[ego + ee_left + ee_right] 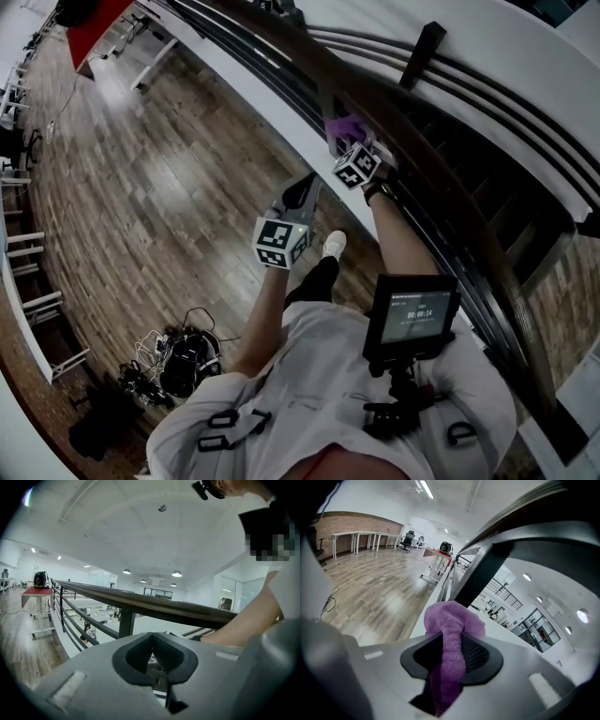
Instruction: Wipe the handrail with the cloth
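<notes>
- The purple cloth (452,639) is pinched in my right tongs (454,660), with a bunched tuft sticking out past the tips.
- From the head view the cloth sits right at the dark wooden handrail (154,606); I cannot tell whether it presses on the wood.
- My left tongs (157,660) are pressed together with nothing in them, held lower and to the left of the rail, apart from it.
- Under the rail run black metal bars (79,620), carried by a black post (125,623).
- Beyond the railing the room drops to a bright lower level, under a white ceiling with round lamps (176,573).
- On the near side lies a wooden plank floor (159,187), with a tangle of cables and black gear (183,361) on it.
- Farther off stand a red-topped desk (440,555), and white desks (361,538) along a brick wall.
</notes>
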`<act>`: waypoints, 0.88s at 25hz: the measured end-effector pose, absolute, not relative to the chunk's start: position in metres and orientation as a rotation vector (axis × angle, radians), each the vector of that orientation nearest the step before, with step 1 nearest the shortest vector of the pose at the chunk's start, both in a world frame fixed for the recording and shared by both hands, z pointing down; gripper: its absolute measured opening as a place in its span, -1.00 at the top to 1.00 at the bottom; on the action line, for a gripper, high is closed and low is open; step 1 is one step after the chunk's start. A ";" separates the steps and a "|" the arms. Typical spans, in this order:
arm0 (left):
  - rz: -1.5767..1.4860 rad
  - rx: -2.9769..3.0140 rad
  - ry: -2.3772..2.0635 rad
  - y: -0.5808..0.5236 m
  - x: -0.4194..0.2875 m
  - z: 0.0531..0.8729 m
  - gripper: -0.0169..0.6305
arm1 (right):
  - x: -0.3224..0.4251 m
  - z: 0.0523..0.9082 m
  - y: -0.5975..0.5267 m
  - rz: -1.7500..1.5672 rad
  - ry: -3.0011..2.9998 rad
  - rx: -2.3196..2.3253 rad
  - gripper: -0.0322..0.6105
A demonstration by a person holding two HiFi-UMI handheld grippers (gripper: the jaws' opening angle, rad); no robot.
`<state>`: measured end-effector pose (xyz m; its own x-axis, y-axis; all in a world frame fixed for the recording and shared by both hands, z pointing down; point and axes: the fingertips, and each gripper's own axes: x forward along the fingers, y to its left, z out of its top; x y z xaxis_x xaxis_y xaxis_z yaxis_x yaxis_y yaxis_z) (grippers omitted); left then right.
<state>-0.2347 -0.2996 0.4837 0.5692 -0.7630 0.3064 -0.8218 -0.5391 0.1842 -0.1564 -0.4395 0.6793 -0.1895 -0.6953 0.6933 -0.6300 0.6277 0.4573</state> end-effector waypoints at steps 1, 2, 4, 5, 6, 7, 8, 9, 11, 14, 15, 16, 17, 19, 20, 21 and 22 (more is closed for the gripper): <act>0.271 2.501 -1.296 -0.298 -0.232 0.483 0.95 | -0.153 0.679 -0.435 -0.082 -1.887 1.055 0.58; 0.270 2.505 -1.291 -0.298 -0.229 0.483 0.95 | -0.149 0.680 -0.430 -0.080 -1.886 1.057 0.58; 0.268 2.519 -1.277 -0.298 -0.221 0.480 0.95 | -0.139 0.680 -0.420 -0.078 -1.878 1.065 0.58; 0.266 2.528 -1.268 -0.299 -0.217 0.478 0.95 | -0.134 0.681 -0.415 -0.074 -1.873 1.066 0.58; 0.263 2.539 -1.257 -0.300 -0.212 0.476 0.95 | -0.130 0.681 -0.411 -0.068 -1.868 1.066 0.58; 0.259 2.551 -1.244 -0.301 -0.207 0.473 0.95 | -0.125 0.682 -0.407 -0.063 -1.864 1.067 0.58; 0.255 2.563 -1.231 -0.302 -0.202 0.470 0.95 | -0.121 0.682 -0.403 -0.058 -1.860 1.068 0.58; 0.253 2.573 -1.219 -0.301 -0.196 0.468 0.95 | -0.116 0.682 -0.398 -0.054 -1.857 1.070 0.58; 0.249 2.592 -1.196 -0.297 -0.185 0.465 0.95 | -0.108 0.682 -0.388 -0.045 -1.854 1.075 0.58; 0.246 2.616 -1.155 -0.290 -0.167 0.461 0.95 | -0.096 0.679 -0.375 -0.057 -1.859 1.075 0.58; 0.247 2.624 -1.142 -0.288 -0.161 0.459 0.95 | -0.092 0.678 -0.372 -0.059 -1.864 1.070 0.58; 0.248 2.631 -1.131 -0.286 -0.155 0.458 0.95 | -0.089 0.678 -0.370 -0.056 -1.869 1.064 0.58; 0.250 2.636 -1.121 -0.285 -0.150 0.457 0.95 | -0.085 0.678 -0.367 -0.047 -1.872 1.060 0.58; 0.250 2.644 -1.104 -0.282 -0.141 0.456 0.95 | -0.079 0.681 -0.363 -0.030 -1.869 1.058 0.57; 0.250 2.647 -1.096 -0.280 -0.138 0.457 0.95 | -0.076 0.682 -0.360 -0.029 -1.868 1.060 0.57; 0.250 2.648 -1.089 -0.277 -0.135 0.457 0.95 | -0.074 0.681 -0.357 -0.034 -1.868 1.062 0.57; 0.248 2.649 -1.084 -0.274 -0.132 0.457 0.95 | -0.072 0.681 -0.353 -0.042 -1.867 1.063 0.57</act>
<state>-0.1315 -0.2736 0.4571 0.7057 -0.6605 0.2564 -0.7063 -0.6845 0.1805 -0.0722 -0.3530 0.6807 -0.1682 -0.6813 0.7124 -0.6485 0.6208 0.4405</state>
